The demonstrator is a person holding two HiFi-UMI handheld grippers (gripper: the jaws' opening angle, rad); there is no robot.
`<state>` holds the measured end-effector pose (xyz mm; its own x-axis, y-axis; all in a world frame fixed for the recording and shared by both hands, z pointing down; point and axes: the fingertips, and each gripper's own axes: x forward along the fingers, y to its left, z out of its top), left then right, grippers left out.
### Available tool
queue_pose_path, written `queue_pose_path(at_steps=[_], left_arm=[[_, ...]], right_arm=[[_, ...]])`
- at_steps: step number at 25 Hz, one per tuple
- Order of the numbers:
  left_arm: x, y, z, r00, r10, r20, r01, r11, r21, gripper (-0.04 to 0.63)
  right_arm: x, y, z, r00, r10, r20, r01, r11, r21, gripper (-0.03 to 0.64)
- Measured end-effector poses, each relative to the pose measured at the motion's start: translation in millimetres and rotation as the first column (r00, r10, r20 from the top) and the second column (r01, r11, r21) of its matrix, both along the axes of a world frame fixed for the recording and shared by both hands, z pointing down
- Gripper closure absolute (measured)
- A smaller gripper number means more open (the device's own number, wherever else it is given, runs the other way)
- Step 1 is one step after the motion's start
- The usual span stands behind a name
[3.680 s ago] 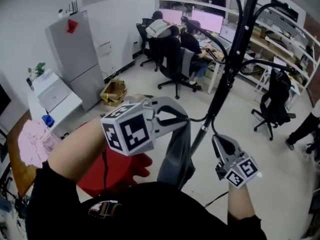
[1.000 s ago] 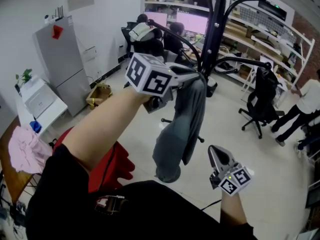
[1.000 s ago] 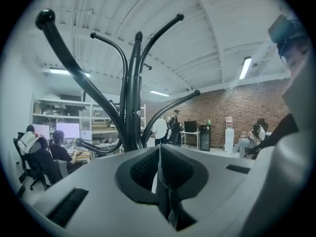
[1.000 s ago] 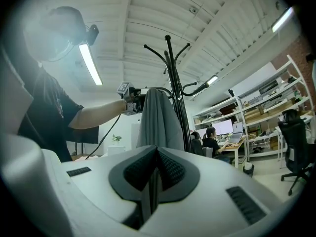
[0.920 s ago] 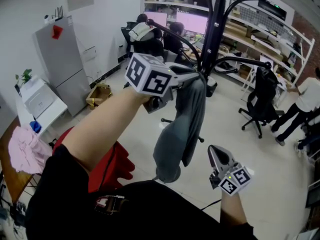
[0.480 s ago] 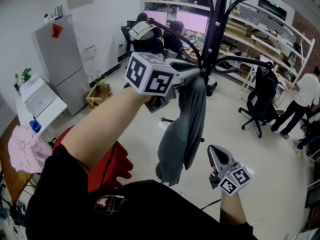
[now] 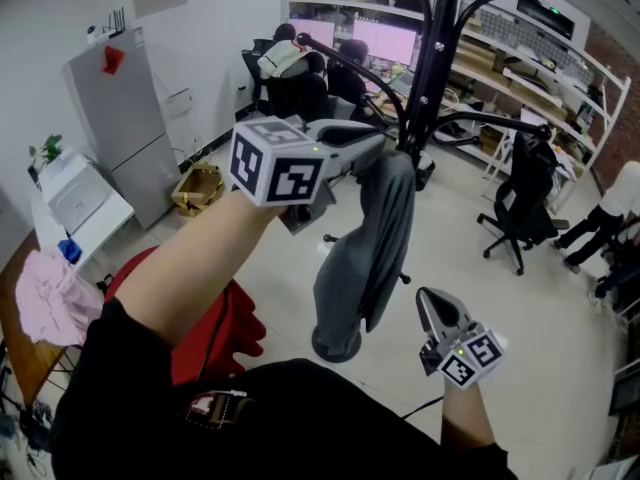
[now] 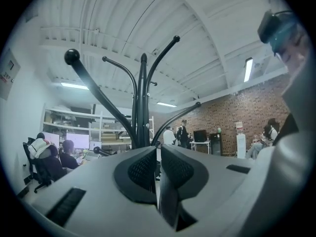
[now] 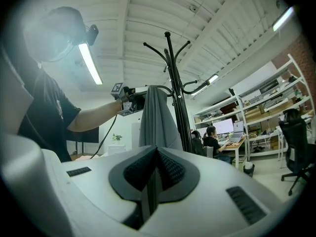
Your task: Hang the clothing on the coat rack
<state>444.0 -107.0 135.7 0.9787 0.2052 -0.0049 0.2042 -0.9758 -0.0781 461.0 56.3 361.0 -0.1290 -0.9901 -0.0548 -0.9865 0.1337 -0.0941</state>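
The grey garment (image 7: 365, 238) hangs draped over one arm of the black coat rack (image 7: 433, 58).

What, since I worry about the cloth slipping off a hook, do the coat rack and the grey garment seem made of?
Coat rack: probably metal tubing painted black, with a slight sheen. Its arms are thin and smoothly curved, and they end in round knobs.
Grey garment: soft, matte cloth that hangs in limp vertical folds. The fibre can't be told.
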Motion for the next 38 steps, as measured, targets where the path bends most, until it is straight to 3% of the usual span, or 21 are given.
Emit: queue_pose_path(at_steps=[11,18,23,30,38], left_arm=[[-68.8,-20.7,47.4,0.997,-0.077,-0.008,0.077,0.997,-0.012,0.577],[-140.8,-37.6,117.3,0.987,-0.157,0.045,0.157,0.988,0.010,0.577],[-198.1,-47.0,176.6,0.971,-0.219,0.100,0.222,0.975,-0.016,0.577],[-289.2,-65.5,243.7,0.931,-0.327,0.165,0.346,0.933,-0.104,0.578],[-423.7,-85.5,292.3,0.855,-0.485,0.183,0.514,0.840,-0.176,0.580]], right_arm=[[-17.9,-21.5,-6.0,0.998,-0.058,-0.023,0.058,0.998,-0.016,0.626],[-48.6,-44.4,-5.1,0.993,-0.107,-0.041,0.106,0.994,-0.040,0.626],[-81.5,-63.6,-4.7,0.987,-0.154,-0.047,0.151,0.987,-0.060,0.626],[-154.1,-113.7,-2.5,0.959,-0.278,-0.056,0.272,0.958,-0.088,0.626],[-274.2,-181.8,25.7,0.896,-0.442,-0.040,0.434,0.892,-0.123,0.626]])
